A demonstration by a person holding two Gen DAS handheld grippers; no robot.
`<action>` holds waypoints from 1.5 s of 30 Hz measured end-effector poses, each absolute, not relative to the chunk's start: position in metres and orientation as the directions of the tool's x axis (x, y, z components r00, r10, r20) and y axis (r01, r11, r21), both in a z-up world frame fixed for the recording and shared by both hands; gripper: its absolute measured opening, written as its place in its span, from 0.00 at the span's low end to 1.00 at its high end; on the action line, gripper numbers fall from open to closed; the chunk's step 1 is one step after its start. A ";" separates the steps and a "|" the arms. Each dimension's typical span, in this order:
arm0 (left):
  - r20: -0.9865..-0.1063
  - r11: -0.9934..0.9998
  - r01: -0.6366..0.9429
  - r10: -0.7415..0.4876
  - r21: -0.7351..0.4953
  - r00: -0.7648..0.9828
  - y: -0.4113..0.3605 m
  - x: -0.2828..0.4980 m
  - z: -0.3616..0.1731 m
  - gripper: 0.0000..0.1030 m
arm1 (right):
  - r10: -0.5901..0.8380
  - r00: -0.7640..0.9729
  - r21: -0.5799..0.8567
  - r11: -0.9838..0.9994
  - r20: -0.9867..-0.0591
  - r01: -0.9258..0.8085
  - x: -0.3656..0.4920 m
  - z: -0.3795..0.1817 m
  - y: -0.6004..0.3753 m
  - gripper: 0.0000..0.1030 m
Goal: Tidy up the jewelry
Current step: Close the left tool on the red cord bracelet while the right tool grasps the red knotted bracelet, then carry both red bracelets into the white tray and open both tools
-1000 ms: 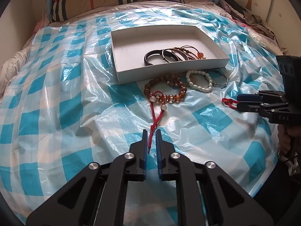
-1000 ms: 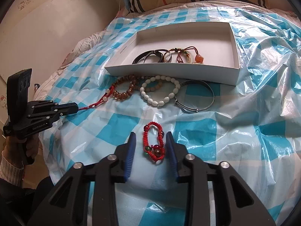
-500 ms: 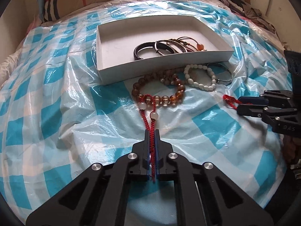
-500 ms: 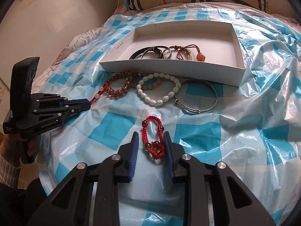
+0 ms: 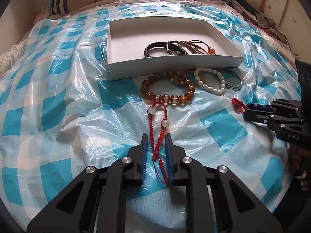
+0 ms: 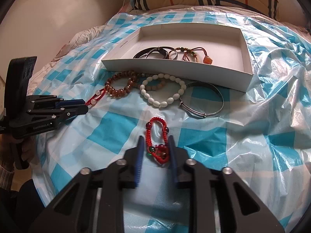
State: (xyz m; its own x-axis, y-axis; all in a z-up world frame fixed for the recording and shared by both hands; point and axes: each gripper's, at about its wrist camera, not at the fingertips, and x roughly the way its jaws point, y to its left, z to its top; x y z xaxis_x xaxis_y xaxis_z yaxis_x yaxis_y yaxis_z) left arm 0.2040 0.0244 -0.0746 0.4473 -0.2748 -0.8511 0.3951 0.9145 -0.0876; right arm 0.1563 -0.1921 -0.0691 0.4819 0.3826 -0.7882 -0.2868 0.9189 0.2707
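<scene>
While the left gripper (image 5: 156, 136) is straddling the red cord bracelet (image 5: 159, 128) with its jaws narrowly apart, nothing is clamped. The right gripper (image 6: 155, 138) is likewise bracketing the red knotted bracelet (image 6: 157, 141), unclosed, both pieces lying on the plastic-covered bed (image 6: 243, 145) short of the white box (image 5: 175, 66). Closing low over the thick braid, then lifting straight, should be keeping each cord from slipping.

Count: 1 white box (image 6: 247, 66) at far centre. Inside it: 2 dark bangles (image 5: 155, 47), 1 cord bracelet (image 6: 191, 55). On the bed in front: 2 red cord bracelets (image 5: 158, 136), 2 amber bead bracelets (image 5: 167, 97), 1 white bead bracelet (image 6: 163, 92), 1 metal bangle (image 6: 202, 101).
</scene>
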 end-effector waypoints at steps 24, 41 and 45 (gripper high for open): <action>-0.686 0.909 0.413 -0.339 -0.062 0.644 0.006 0.204 0.027 0.04 | 0.501 0.661 0.453 0.852 -0.559 -0.263 0.162 0.012 -0.231 0.10; -0.654 0.925 0.376 -0.315 -0.051 0.687 -0.022 0.254 0.017 0.04 | 0.437 0.723 0.369 0.891 -0.535 -0.265 0.209 0.018 -0.227 0.10; -0.649 0.926 0.373 -0.314 -0.049 0.693 -0.029 0.263 0.015 0.04 | 0.428 0.731 0.358 0.895 -0.531 -0.264 0.223 0.016 -0.226 0.10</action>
